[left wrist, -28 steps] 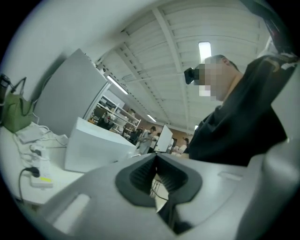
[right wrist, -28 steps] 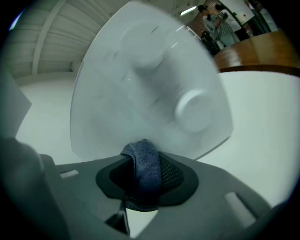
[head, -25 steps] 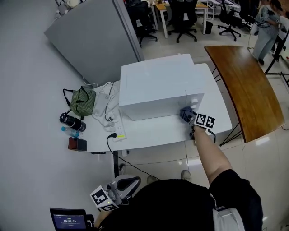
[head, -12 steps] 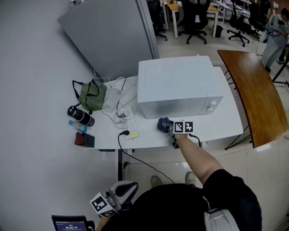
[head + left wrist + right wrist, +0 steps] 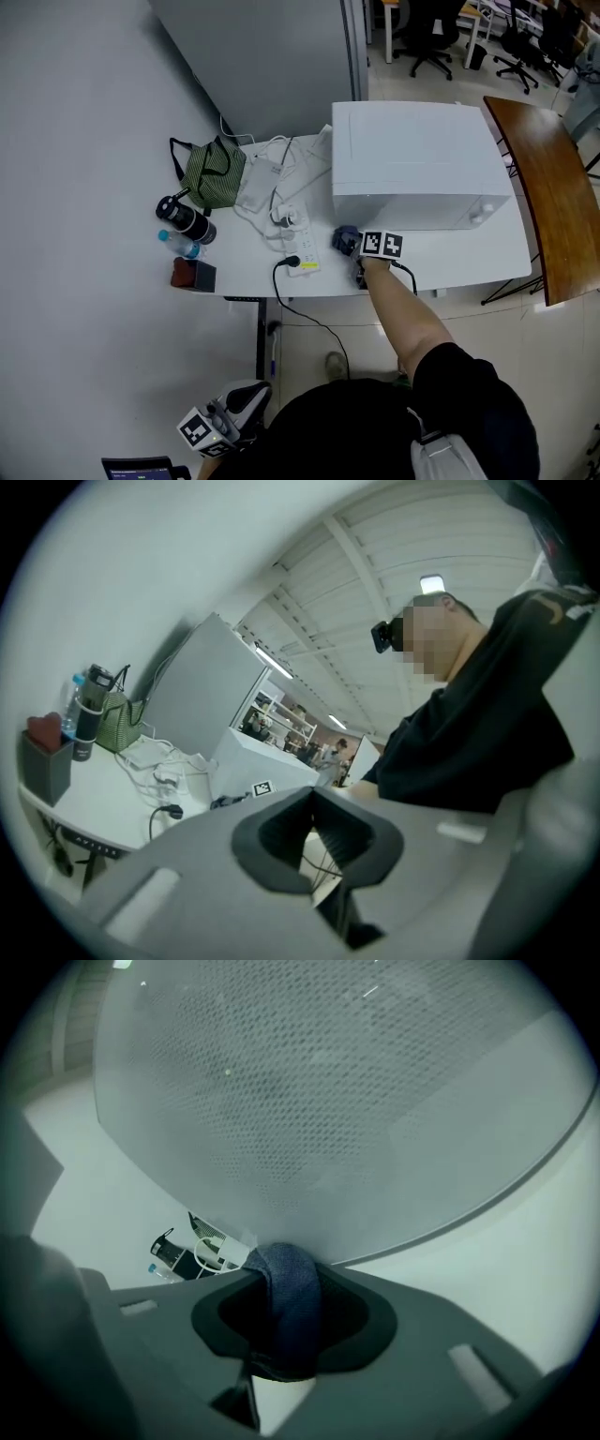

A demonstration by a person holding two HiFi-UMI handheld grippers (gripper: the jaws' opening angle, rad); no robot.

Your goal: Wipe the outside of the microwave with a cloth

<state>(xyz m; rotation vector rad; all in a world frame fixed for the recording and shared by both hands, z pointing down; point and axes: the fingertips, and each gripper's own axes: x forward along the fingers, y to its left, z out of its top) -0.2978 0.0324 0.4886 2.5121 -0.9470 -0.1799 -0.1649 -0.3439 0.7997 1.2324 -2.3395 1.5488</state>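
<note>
The white microwave (image 5: 412, 155) stands on a white desk (image 5: 469, 262). My right gripper (image 5: 352, 246) is shut on a blue cloth (image 5: 343, 238) at the lower left corner of the microwave's front. In the right gripper view the cloth (image 5: 287, 1302) sits bunched between the jaws, close against the perforated door window (image 5: 328, 1101). My left gripper (image 5: 248, 398) hangs low beside the person's body, away from the desk. In its own view the left gripper (image 5: 313, 806) has its jaws together with nothing between them.
Left of the microwave lie a power strip (image 5: 304, 247) with white cables, a green bag (image 5: 214, 172), a black bottle (image 5: 186, 220), a water bottle (image 5: 178, 247) and a red-and-black box (image 5: 193, 275). A brown table (image 5: 553, 202) stands at the right, a grey partition (image 5: 262, 56) behind.
My right gripper has slid the cloth leftward along the microwave's front, from near the right end to the left corner. The head view has shifted too. The left gripper stays low.
</note>
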